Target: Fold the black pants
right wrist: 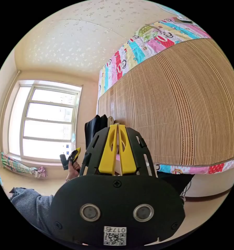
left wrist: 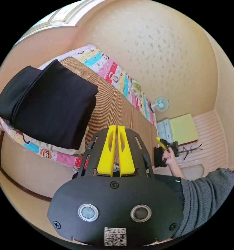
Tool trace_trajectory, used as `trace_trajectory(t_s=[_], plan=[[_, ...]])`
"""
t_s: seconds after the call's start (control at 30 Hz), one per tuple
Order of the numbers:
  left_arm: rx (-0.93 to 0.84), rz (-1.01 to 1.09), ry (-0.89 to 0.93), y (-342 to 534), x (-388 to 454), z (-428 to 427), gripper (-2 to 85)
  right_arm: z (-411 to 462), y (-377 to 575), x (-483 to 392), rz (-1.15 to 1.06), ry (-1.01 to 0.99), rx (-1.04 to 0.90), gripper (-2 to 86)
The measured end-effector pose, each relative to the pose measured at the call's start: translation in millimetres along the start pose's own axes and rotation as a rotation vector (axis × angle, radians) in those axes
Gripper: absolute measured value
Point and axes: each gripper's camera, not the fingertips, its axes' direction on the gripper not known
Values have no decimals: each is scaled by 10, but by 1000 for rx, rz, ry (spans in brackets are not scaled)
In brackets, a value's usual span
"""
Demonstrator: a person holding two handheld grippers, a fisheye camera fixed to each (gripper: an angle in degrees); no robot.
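The black pants [left wrist: 48,102] lie folded into a thick rectangular bundle on the corner of the bed, over the woven mat [left wrist: 114,104]. My left gripper [left wrist: 117,127] hovers off the bed's edge beside the bundle, yellow jaws pressed together with nothing between them. In the left gripper view, a hand holds the right gripper [left wrist: 162,144] away from the bed. My right gripper [right wrist: 117,126] is shut and empty, pointing along the mat [right wrist: 179,104]; the pants [right wrist: 94,127] show as a dark edge beyond it. The left gripper [right wrist: 72,156] appears in a hand near the window.
A colourful cartoon-print sheet [left wrist: 114,75] lines the bed under the mat. A small fan [left wrist: 160,104] and a yellow-green topped cabinet [left wrist: 182,129] stand by the far wall. A window [right wrist: 48,122] with bunched cloth [right wrist: 31,170] on its sill; grey sleeves [left wrist: 208,194] of the person.
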Motion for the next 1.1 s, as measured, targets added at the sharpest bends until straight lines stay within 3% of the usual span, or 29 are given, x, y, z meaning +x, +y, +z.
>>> trace_trajectory(t_s=[0.1, 0.17, 0.23, 0.33, 0.43, 0.5, 0.53, 0.63, 0.67, 0.7, 0.77, 0.87, 0.93, 1.0, 1.07, 1.1], plan=[[-48, -26, -177, -339, -232, -193, -2, -68, 173, 84, 64, 1, 17, 2], [-46, -77, -182, -549, -455, -331, 9, -153, 285, 184, 105, 1, 28, 3], [33, -146, -194, -736, -710, -576, 39, -333, 442, 360, 164, 10, 56, 3], [132, -212, -391, -1082, -1034, -970, 84, -626, 654, 601, 258, 26, 112, 3], [39, -221, -535, -1434, -1378, -941, 121, -877, 835, 823, 354, 26, 173, 3], [-179, -237, -397, -1598, -1713, -601, 127, -947, 873, 946, 416, 12, 181, 3], [-197, -247, -369, -1593, -1759, -546, 122, -962, 859, 1014, 451, -13, 182, 3], [-102, -280, -283, -1565, -1716, -686, 78, -937, 696, 1068, 458, -116, 190, 3], [-53, -243, -168, -1566, -1605, -805, 56, -925, 648, 1059, 449, -131, 191, 3], [-11, -161, 11, -1568, -1422, -897, 50, -893, 539, 1025, 424, -147, 190, 3], [17, -29, 177, -1561, -979, -980, 46, -805, 361, 962, 391, -138, 161, 3], [-123, 334, 196, -1498, 28, -789, 48, -544, 37, 874, 358, -99, 53, 3], [-265, 451, 192, -1363, 435, -471, 51, -288, -225, 814, 337, -86, -43, 2], [-445, 435, 215, -1162, 538, -27, 48, -111, -406, 759, 317, -95, -96, 2], [-465, 309, 252, -1058, 329, 123, 25, 53, -572, 676, 283, -120, -141, 2], [-409, 196, 365, -1028, 111, 97, 14, 152, -669, 605, 247, -133, -173, 3]])
